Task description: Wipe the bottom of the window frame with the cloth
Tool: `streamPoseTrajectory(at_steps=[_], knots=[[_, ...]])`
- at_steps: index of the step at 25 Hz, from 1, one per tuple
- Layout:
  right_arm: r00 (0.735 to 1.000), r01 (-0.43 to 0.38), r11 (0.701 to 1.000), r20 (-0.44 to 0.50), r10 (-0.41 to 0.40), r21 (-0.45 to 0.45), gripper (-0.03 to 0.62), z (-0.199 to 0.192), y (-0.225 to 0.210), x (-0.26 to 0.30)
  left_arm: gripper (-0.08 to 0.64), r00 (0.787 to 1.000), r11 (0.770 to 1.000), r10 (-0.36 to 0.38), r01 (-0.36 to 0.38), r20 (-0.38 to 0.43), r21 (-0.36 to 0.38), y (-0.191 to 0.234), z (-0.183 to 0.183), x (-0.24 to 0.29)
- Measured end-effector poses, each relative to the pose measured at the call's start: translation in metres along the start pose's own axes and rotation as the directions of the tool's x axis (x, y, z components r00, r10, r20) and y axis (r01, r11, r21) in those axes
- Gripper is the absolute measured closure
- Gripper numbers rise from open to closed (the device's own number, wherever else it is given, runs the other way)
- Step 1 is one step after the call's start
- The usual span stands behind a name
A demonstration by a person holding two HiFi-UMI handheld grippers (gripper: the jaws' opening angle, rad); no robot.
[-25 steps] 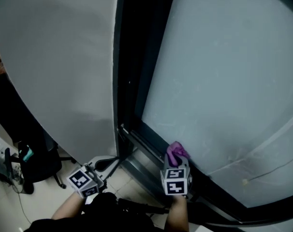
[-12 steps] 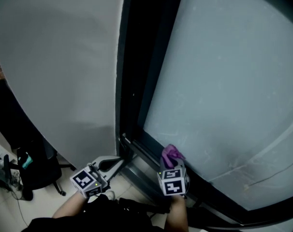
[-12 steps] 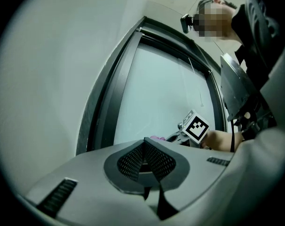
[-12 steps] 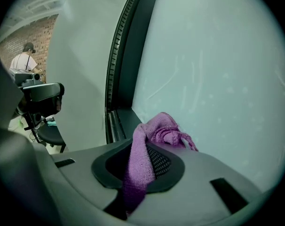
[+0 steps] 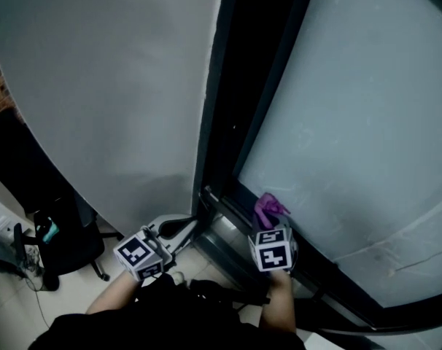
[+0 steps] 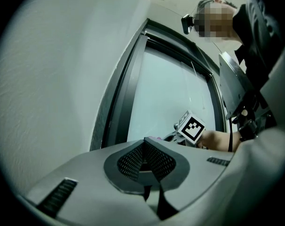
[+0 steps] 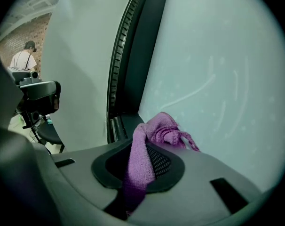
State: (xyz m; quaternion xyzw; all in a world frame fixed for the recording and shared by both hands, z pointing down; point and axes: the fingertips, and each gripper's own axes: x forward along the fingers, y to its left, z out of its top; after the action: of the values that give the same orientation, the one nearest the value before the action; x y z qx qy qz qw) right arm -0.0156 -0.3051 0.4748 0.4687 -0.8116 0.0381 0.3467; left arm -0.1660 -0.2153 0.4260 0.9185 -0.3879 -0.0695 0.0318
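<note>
POSE: right gripper (image 5: 268,225) is held low at the right, jaws clenched on the purple cloth (image 5: 268,208); left gripper (image 5: 179,230) is held at its left, jaws pressed together on nothing | CLOTH: bunched past the jaw tips, at the bottom of the window frame (image 5: 324,284), beside the frosted pane (image 5: 352,122) | ROOM: grey wall (image 5: 104,86) left; black chair (image 5: 69,245) on the floor

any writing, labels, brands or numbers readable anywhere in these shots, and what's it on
No words, numbers or brand names can be read in any view.
Marker cubes: black and white square patterns only, no letters.
Purple cloth, window glass, wall: no print visible.
</note>
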Motion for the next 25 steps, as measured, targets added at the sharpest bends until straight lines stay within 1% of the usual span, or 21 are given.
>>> streamPoseTrajectory(at_steps=[4,10,13,16,18,22,25], knots=[[1.0,-0.003,1.0,-0.016,0.003,-0.019,0.526,0.005,0.007,0.007,0.558,1.0,1.0,0.007,-0.007,0.023,-0.006,0.006,0.003,-0.006],[1.0,-0.011,0.999,-0.024,0.01,-0.043,0.528,0.017,0.017,0.018,0.558,0.999,0.999,0.031,-0.031,0.034,-0.009,0.02,0.007,-0.019],[1.0,-0.017,0.998,-0.026,0.015,-0.059,0.528,0.025,0.022,0.024,0.558,0.999,0.999,0.034,-0.034,0.024,-0.007,0.024,0.007,-0.022],[1.0,-0.023,0.997,-0.02,0.022,-0.079,0.526,0.032,0.031,0.03,0.558,0.999,0.999,0.033,-0.033,0.029,0.022,0.025,0.006,-0.025],[1.0,-0.027,0.996,-0.017,0.026,-0.08,0.526,0.034,0.036,0.034,0.558,0.999,0.999,0.029,-0.029,0.031,0.018,0.026,0.005,-0.029],[0.999,-0.04,0.995,-0.016,0.039,-0.088,0.526,0.041,0.045,0.041,0.558,1.0,0.999,0.02,-0.02,0.003,0.046,0.026,0.0,-0.034],[0.999,-0.041,0.995,-0.014,0.04,-0.092,0.528,0.045,0.048,0.045,0.558,1.0,0.999,0.014,-0.014,0.002,0.034,0.029,-0.002,-0.035]])
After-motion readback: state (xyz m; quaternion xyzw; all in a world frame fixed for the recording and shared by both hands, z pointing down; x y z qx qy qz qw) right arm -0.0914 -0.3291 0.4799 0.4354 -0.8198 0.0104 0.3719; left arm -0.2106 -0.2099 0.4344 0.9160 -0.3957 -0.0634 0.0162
